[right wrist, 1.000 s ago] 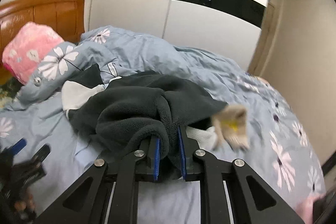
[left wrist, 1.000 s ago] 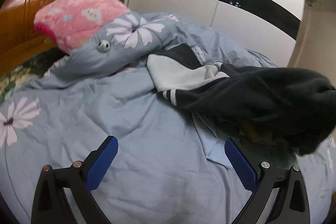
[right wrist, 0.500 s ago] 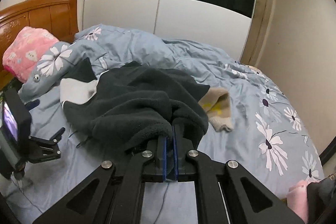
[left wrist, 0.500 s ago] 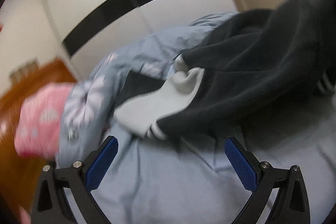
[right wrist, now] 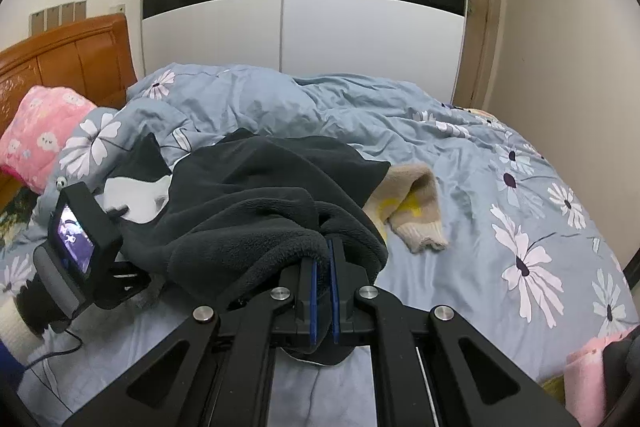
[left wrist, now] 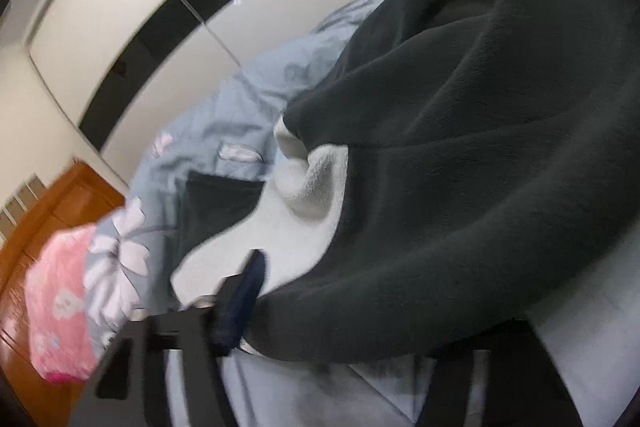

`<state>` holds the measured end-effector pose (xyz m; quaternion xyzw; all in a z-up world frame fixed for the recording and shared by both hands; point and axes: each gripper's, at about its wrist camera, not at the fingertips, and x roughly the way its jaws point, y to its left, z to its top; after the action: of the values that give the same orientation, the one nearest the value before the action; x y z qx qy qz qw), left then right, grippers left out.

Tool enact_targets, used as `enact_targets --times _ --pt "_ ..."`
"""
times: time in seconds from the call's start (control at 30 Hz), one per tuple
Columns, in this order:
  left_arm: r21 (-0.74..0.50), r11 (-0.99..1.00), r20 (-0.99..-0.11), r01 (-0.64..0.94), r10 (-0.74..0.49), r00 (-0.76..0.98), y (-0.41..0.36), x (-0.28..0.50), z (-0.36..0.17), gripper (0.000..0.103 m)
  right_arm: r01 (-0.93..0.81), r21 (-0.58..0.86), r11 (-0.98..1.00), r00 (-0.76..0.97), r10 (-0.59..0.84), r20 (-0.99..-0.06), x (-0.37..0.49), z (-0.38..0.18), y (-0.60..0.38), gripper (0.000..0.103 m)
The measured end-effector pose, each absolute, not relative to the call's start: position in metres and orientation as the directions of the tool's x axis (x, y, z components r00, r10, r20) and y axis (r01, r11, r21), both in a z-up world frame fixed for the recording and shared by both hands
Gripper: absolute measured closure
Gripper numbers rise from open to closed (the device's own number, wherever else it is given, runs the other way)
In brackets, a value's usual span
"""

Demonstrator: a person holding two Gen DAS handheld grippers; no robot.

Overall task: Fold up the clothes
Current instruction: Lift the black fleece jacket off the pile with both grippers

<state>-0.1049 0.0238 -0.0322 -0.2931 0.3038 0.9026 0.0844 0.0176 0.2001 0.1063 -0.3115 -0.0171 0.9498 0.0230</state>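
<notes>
The dark fleece garment (right wrist: 248, 203) lay bunched mid-bed on the blue floral duvet (right wrist: 460, 163), nearer the headboard (right wrist: 68, 55) side. The right gripper (right wrist: 324, 267) was clamped tight on a fold of it. The left gripper (left wrist: 360, 311) had just been closing, fleece between its jaws; whether they pressed it was unclear.

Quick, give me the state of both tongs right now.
Left tongs: jaws just closing around a fold of the dark grey fleece garment; pressing on it cannot be told.
Right tongs: shut on that garment's edge.
</notes>
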Motion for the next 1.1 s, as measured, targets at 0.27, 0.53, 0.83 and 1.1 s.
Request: enact_targets --times 0.27,0.53,0.83,1.1 --pt "0.374 -0.901 -0.632 -0.220 -0.074 -0.771 0.014 -0.098 -0.007 0.096 -0.029 -0.017 -0.999 -0.810 0.034 -0.586 0.026 0.122 0.195 0.098" --pt "0.255 -0.954 -0.597 -0.160 -0.025 -0.802 0.003 -0.044 0.065 0.097 -0.024 0.022 -0.999 -0.849 0.009 -0.528 0.071 0.179 0.197 0.098" --pt "0.061 -0.992 -0.513 -0.109 0.062 -0.856 -0.028 0.083 0.164 0.097 -0.031 0.022 -0.999 -0.905 0.018 -0.424 0.160 0.262 0.202 0.098" --pt "0.040 -0.993 -0.355 -0.115 0.093 -0.930 -0.067 0.212 0.252 0.097 0.015 0.025 -1.000 -0.955 -0.022 -0.297 0.261 0.330 0.213 0.098"
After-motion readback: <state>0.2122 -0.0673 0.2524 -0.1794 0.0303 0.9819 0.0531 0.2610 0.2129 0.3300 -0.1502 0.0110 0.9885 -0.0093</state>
